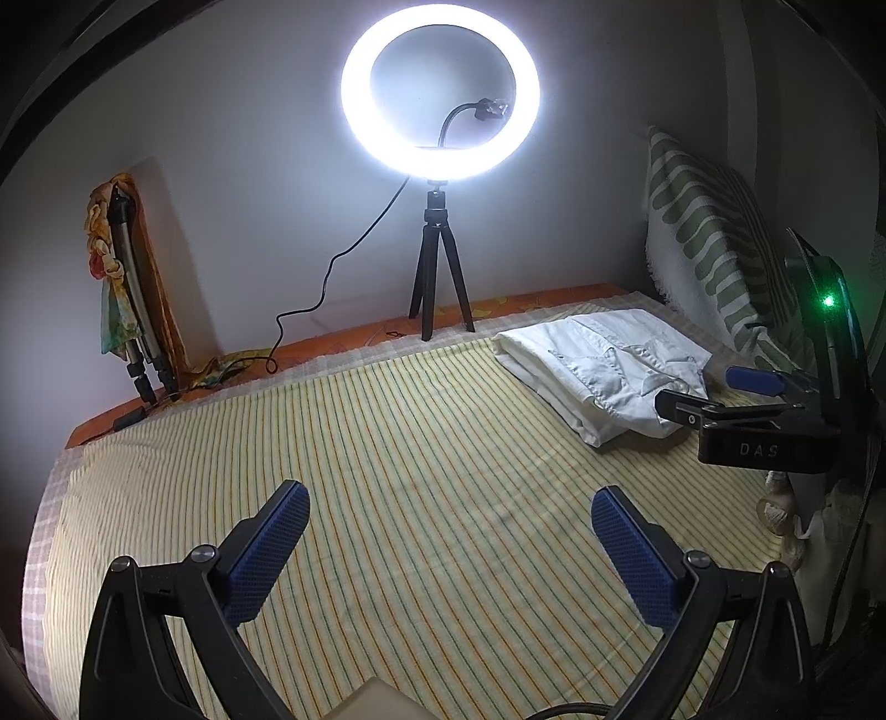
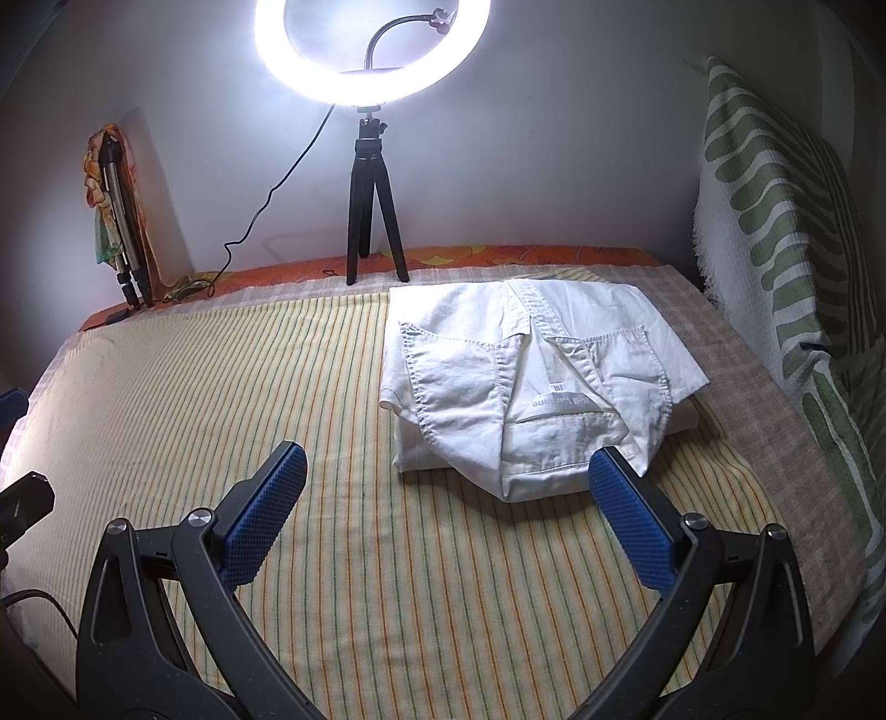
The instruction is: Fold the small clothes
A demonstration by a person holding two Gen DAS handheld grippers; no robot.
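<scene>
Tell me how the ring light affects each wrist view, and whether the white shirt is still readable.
Left wrist view: the lit white ring light blooms on the wall, corners fall dark, and the folded white shirt looks dim. Right wrist view: same glare at the top edge, yet shirt seams show clearly.

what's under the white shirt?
The white shirt lies on the striped sheet. A paler folded layer peeks out beneath its edges; the rest is covered.

The ring light point(image 2: 372, 52) is cut off by the top edge in the right wrist view. The white shirt's point(image 2: 531, 382) label print is too small to read.
</scene>
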